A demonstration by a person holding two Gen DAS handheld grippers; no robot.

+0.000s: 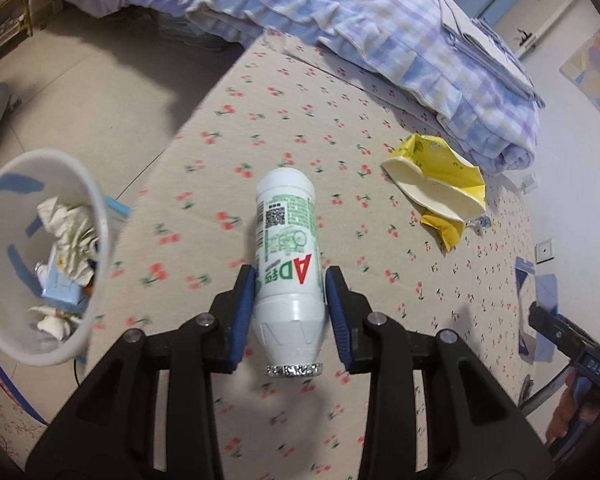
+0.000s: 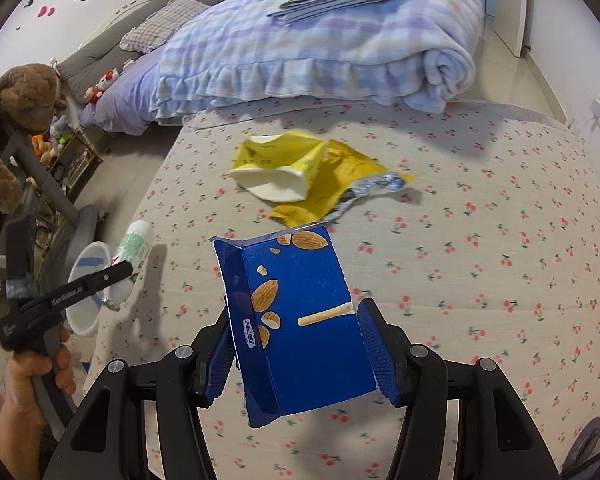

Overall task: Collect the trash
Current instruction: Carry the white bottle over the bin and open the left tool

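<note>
My left gripper is shut on a white drink bottle with green print, held above the cherry-print bed, its foil mouth toward the camera. To its left stands the white trash bin holding crumpled paper and wrappers. My right gripper is shut on a blue almond snack box, lifted over the bed. A crushed yellow carton and a yellow wrapper with a silver foil scrap lie on the sheet beyond it. The left gripper with the white drink bottle shows at the left of the right wrist view, over the trash bin.
A folded lilac-checked blanket fills the far side of the bed. A brown plush toy and a grey stand are at the left beside the bed. A person's hand grips the left tool. Tiled floor lies left of the bed.
</note>
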